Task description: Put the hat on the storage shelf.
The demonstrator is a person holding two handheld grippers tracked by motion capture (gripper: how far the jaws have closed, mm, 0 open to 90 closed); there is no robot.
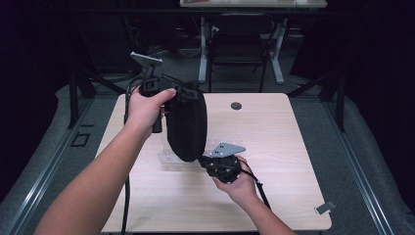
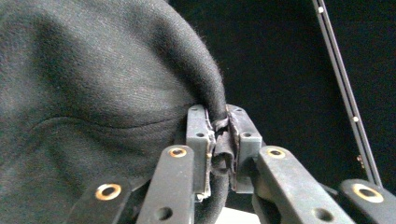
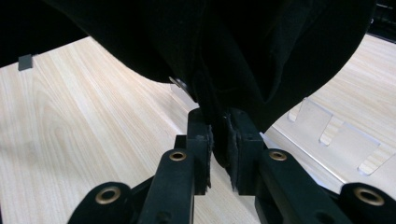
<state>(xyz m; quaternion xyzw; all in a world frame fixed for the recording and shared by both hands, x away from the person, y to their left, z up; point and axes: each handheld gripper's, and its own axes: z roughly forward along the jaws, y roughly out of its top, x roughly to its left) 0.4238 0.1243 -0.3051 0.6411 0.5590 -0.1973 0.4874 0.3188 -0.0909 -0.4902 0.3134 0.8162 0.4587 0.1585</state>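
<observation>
High view: a black pouch point(image 1: 187, 125) is held up over the worktop point(image 1: 274, 147), its top pinched in the left tool point(image 1: 182, 94) and its bottom clamped in the right tool point(image 1: 206, 161). Both grips should be kept firm and the cloth drawn taut without twisting. The pouch is seen as soft, matte, dark fabric, rounded and sagging, with a clear stand point(image 3: 336, 126) lying beneath it.
</observation>
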